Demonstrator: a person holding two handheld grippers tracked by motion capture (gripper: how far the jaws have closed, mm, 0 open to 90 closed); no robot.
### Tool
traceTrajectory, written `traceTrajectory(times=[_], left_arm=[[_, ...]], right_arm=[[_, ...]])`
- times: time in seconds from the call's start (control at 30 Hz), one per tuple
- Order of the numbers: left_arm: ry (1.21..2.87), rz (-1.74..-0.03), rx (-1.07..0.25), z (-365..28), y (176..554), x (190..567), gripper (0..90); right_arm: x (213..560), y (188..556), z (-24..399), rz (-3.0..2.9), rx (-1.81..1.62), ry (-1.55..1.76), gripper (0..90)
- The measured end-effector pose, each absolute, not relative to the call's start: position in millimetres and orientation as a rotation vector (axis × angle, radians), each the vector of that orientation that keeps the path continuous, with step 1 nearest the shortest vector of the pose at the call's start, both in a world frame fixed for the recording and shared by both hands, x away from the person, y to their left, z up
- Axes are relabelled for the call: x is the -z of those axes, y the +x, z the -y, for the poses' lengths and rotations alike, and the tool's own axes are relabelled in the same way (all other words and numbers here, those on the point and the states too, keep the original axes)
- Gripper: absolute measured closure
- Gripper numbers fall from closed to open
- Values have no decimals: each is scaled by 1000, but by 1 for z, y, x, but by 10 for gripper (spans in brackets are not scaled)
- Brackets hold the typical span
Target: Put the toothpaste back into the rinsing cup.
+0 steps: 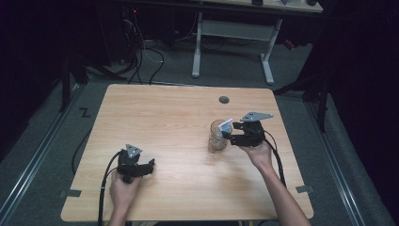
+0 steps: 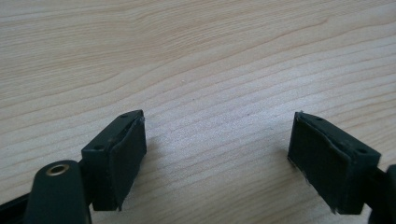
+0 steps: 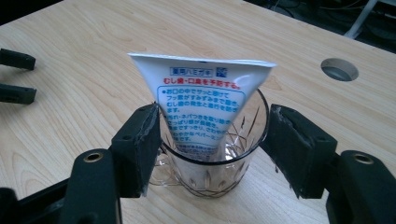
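Light wooden table (image 1: 179, 117), round grommet hole (image 1: 224, 100) near far edge; 1 glass cup (image 1: 217, 137) standing right of centre

High view: the wooden table (image 1: 179, 136) is being looked down on from above the person's side, facing forward, the whole top being taken in from afar. Left gripper view: bare tabletop (image 2: 196, 60) is being viewed from very close, steeply downward. Right gripper view: the glass (image 3: 215, 158) with its tube (image 3: 201, 107) is being viewed at close range; glass (image 1: 218, 136) and cable hole (image 1: 224, 100) (image 3: 339, 69) are being shared with the high view.
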State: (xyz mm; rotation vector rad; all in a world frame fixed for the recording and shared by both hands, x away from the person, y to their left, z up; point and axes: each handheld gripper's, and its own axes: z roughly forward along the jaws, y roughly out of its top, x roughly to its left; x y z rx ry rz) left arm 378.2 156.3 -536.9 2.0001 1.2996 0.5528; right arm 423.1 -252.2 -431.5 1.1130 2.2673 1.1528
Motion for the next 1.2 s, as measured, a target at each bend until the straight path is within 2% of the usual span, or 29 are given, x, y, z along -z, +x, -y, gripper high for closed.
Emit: traceTrajectory(times=[1.2], left_arm=[[2000, -1300, -554, -156, 378, 537, 192]], right_arm=[[435, 403, 298, -2140, -1242, 1238, 399]])
